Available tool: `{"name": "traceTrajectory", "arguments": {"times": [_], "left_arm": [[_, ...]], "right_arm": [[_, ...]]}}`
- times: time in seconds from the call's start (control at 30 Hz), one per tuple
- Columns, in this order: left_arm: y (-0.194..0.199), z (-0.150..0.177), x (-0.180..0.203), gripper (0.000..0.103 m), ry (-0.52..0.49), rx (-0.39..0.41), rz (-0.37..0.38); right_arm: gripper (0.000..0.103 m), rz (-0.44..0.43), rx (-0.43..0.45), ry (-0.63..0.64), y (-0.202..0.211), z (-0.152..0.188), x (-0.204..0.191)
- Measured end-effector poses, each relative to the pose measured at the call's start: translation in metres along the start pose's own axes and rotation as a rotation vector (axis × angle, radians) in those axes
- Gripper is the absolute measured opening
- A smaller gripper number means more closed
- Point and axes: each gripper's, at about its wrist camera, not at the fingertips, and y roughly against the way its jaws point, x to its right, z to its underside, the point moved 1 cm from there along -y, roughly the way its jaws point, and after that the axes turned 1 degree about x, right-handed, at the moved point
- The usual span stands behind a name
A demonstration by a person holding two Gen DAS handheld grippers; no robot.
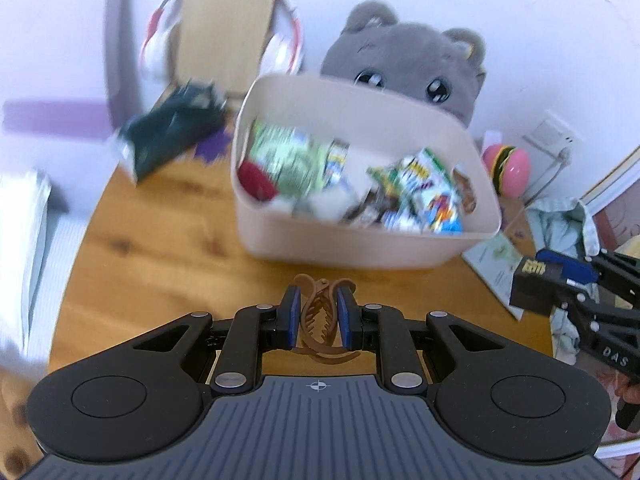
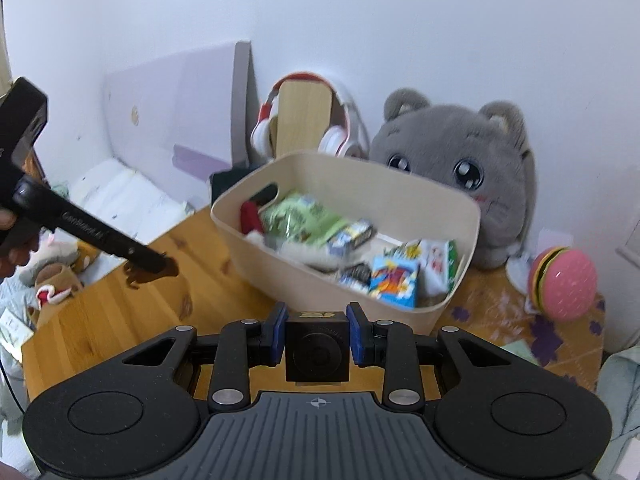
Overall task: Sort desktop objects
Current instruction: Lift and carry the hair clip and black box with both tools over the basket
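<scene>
My left claw (image 1: 318,316) grips the hair clip (image 1: 322,320), my right claw (image 2: 318,334) the black cube (image 2: 317,350); releasing short of the bin (image 1: 360,240) ahead would drop both onto the bench (image 1: 160,240).

Soft, even daylight fills both views, with no hard shadows or glare. The left wrist view is motion-blurred: the beige bin (image 1: 360,240) and dark packet (image 1: 172,132) smear. Fisheye distortion bends edges; corners vignette black.

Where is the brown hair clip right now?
The brown hair clip is pinched between the left gripper fingers, low in the left wrist view, above the wooden table and just in front of the beige bin.
</scene>
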Motion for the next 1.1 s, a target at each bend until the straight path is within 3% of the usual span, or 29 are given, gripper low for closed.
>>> {"name": "traceTrajectory", "arguments": {"times": [0.27,0.57,0.83,1.1], "left_arm": [[-0.015,-0.051,0.01,0.02,-0.077,0.034,0.033],[-0.049,-0.088,0.014,0.02,-0.124,0.041,0.006],[-0.082,-0.104,0.016,0.02,-0.15,0.019,-0.011],[-0.118,-0.104,0.013,0.02,-0.167,-0.036,-0.043]], "right_arm": [[0.029,0.068,0.043,-0.032,-0.006,-0.026,0.003],[0.029,0.12,0.06,-0.028,-0.039,-0.058,0.005],[0.029,0.171,0.05,-0.126,-0.082,-0.075,0.022],[0.029,0.207,-0.018,-0.158,-0.12,-0.072,0.028]]}}
